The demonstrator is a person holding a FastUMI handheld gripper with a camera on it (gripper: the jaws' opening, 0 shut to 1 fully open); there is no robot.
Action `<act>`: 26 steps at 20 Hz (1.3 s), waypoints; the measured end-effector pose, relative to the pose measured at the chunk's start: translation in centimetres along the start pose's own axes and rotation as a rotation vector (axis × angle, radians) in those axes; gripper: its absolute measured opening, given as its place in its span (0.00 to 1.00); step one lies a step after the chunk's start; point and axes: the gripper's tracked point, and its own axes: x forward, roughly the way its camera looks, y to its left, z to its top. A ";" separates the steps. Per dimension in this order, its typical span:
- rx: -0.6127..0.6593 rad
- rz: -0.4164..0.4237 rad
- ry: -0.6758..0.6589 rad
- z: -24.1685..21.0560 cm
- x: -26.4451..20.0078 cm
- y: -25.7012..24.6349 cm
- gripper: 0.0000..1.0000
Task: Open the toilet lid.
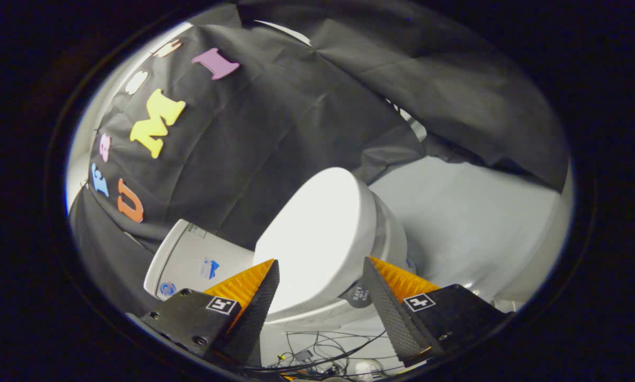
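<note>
Gripper: the gripper [321, 276] is held with its two fingers spread wide apart; nothing is clamped between them, and neither finger is seen pressing on anything.
Fingers: the ribbed inner faces are turned toward each other, and the view is strongly tilted, so the whole scene is seen at a slant.
Toilet lid: the toilet lid [317, 233], white and oval, is seen between the fingers and just beyond their tips; it is shown lying closed, flat over the seat.
Lid edge: the near edge of the lid is framed by the gap between the two fingertips; whether either tip touches it cannot be told.
Bowl: the toilet bowl [394, 233] is seen under the lid, its white side showing past the lid's far rim.
Tag: a small dark tab [357, 295] with print is seen at the near rim of the seat, just beside the right finger.
Tank: the white tank [190, 260] is seen past the left finger, against the black cloth wall [275, 116], with small stickers on its face.
Floor: a pale grey floor [471, 212] is seen on the bowl's far side.
Cables: a tangle of thin dark cables [322, 353] is seen on the floor below the bowl's near edge, between the finger bases.
</note>
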 end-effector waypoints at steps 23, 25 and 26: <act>0.179 -0.069 0.169 -5.1 4.1 -5.0 0.34; 0.233 -0.055 0.177 -5.0 3.8 -4.6 0.26; 0.256 -0.048 0.175 -4.8 3.7 -4.5 0.22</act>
